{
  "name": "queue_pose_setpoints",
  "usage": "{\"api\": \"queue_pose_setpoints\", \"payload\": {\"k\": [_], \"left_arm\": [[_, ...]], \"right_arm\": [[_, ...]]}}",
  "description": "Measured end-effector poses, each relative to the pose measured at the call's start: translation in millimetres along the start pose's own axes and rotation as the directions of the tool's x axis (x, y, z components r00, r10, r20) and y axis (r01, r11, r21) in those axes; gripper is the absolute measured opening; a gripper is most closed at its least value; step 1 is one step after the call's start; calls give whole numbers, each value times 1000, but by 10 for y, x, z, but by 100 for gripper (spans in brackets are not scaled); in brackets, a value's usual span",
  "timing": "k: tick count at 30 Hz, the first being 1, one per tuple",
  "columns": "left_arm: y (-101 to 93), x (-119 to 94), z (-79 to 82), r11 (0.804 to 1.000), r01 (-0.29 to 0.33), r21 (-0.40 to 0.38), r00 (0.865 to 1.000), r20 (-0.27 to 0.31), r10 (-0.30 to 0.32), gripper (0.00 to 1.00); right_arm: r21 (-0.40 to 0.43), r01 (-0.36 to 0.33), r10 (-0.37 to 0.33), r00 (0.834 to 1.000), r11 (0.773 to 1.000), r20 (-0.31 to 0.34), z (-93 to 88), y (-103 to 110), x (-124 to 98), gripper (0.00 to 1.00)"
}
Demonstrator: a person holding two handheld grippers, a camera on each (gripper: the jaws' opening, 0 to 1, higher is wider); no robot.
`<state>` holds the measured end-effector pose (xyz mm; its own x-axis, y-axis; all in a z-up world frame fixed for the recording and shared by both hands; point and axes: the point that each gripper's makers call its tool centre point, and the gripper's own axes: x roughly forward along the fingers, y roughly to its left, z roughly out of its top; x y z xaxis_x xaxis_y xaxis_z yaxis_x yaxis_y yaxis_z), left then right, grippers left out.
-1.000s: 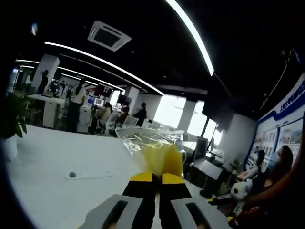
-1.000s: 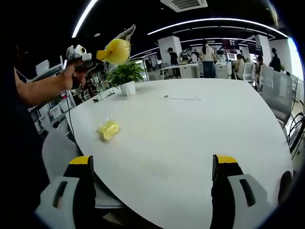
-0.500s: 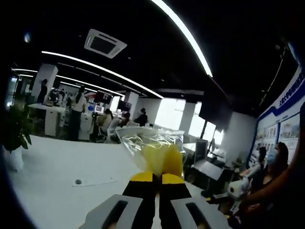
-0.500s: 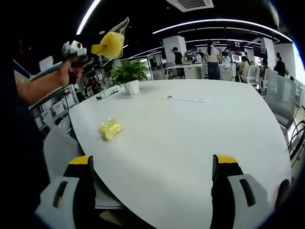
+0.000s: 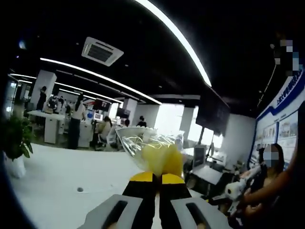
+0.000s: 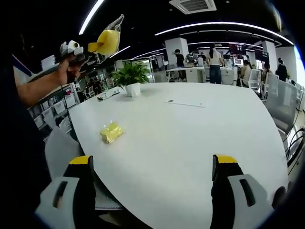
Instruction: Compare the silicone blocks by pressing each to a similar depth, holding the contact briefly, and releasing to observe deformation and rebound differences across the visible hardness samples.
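Left hand-held gripper (image 5: pixel 157 177) has its jaws closed on a bagged yellow silicone block (image 5: pixel 156 156), held high in the air beyond the table's left edge; the right gripper view shows it raised there (image 6: pixel 91 46). Right hand-held gripper (image 6: pixel 155 167) has its jaws spread wide, nothing between them, over the near table (image 6: pixel 190 138) edge. Second bagged yellow block (image 6: pixel 111 131) lies near the left edge. Potted plant (image 6: pixel 130 78) at the far left edge; wide bare tabletop between.

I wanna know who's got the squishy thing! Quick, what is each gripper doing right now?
Left gripper: closed, holding the yellow block in its clear bag up in the air.
Right gripper: open, holding nothing, above the white table.
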<state>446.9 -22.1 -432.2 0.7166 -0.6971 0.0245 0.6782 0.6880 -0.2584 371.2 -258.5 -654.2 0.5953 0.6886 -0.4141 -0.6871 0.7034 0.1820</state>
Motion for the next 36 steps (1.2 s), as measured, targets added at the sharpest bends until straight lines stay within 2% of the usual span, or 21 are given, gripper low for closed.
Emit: {"api": "queue_pose_setpoints", "payload": {"k": [5,8,11,17,23,26,28,30,33,36], "left_arm": [[-33,-14,5,1000,11,-5,1000,5,-11,0],[-67,2,7,1000,22,2,1000,2,-22,0],[-93,29,12,999,33,2,999,1,-33,0],[-140,32,11,999,48,4,999,-4,-48,0],[-194,9,-28,998,63,22,998,-16,-63,0],[-206,-5,-75,998,64,20,998,-29,-63,0],[-229,-22,-105,997,71,12,997,-27,-71,0],[-254,-25,-134,997,70,11,997,-29,-70,0],[-301,-31,-186,997,76,10,997,-32,-75,0],[-339,-42,-220,997,80,10,996,-39,-80,0]], "right_arm": [[2,-1,1,1000,1000,6,68,6,-19,96],[-45,-34,36,998,998,44,334,119,-73,96],[-65,-51,56,996,997,68,577,134,-109,96],[-90,-85,93,992,992,90,856,130,-116,96],[-115,-106,121,984,988,134,1249,95,-186,96],[-121,-120,143,968,985,204,1546,106,-225,94],[-111,-152,174,960,982,221,1665,145,-206,90],[-128,-162,188,957,978,221,1743,183,-168,90],[-168,-216,249,946,962,208,1881,318,-86,90],[-208,-246,287,938,947,194,1941,396,-21,90]]}}
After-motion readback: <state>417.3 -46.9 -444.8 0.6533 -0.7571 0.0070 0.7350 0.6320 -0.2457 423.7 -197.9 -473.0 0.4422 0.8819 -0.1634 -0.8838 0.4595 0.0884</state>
